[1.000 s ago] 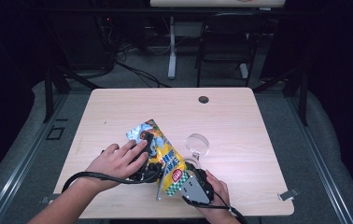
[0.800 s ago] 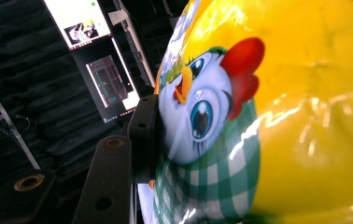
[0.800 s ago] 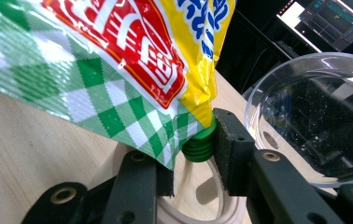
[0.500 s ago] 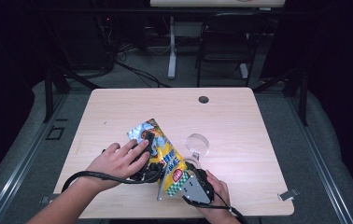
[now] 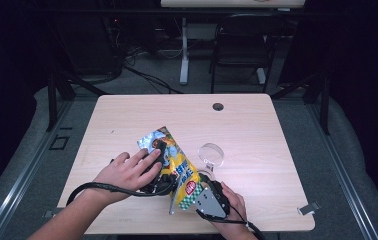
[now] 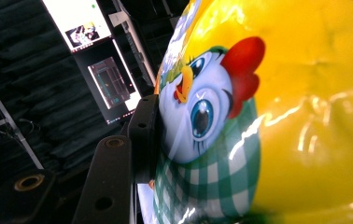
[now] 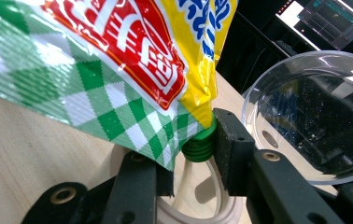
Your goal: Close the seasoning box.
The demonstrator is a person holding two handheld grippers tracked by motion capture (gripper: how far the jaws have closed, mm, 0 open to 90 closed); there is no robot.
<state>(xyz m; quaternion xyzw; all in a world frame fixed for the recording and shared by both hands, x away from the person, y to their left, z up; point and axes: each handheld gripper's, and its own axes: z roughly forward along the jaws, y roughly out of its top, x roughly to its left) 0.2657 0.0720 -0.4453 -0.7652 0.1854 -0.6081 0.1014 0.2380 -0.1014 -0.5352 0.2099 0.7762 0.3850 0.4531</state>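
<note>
Hidden parts: the left hand [image 5: 127, 172] covers most of the left gripper [image 5: 159, 167] in the high view; that gripper's second jaw is behind the pouch in the left gripper view
Cut off: the spouted pouch [image 5: 174, 167] runs past the frame edges in both gripper views; the person's forearms leave the high view at the bottom
Hard to make out: the print on the pouch's red label is too close and slanted to read in the right gripper view; the monitor screens [image 6: 97, 51] in the dark background are blurred
Item: glossy spouted pouch [image 6: 268, 116], yellow body, green-and-white check band, cartoon chicken with red comb and blue eye, red label with white lettering [image 7: 132, 51], blue lettering above it
Cap: green ribbed screw cap [image 7: 200, 144] at the pouch's lower corner
Location: near the front middle of the light wooden counter [image 5: 257, 130], lying slantwise, pale upper end pointing away from the person, spout end towards them
Left gripper state: closed on the pouch's body, one black pad pressed flat against the chicken print
Right gripper [image 5: 209, 197] state: closed on the green cap, one pad touching it, the other jaw under the checked corner
Right hand [image 5: 232, 202]: behind its gripper at the counter's front edge
Nearby: clear round dish [image 5: 211, 154] just beside the pouch's right side, empty as far as can be seen; a pale ring [image 7: 202, 207] on the counter below the cap
Counter detail: dark round cable hole [image 5: 218, 106] near the far edge
</note>
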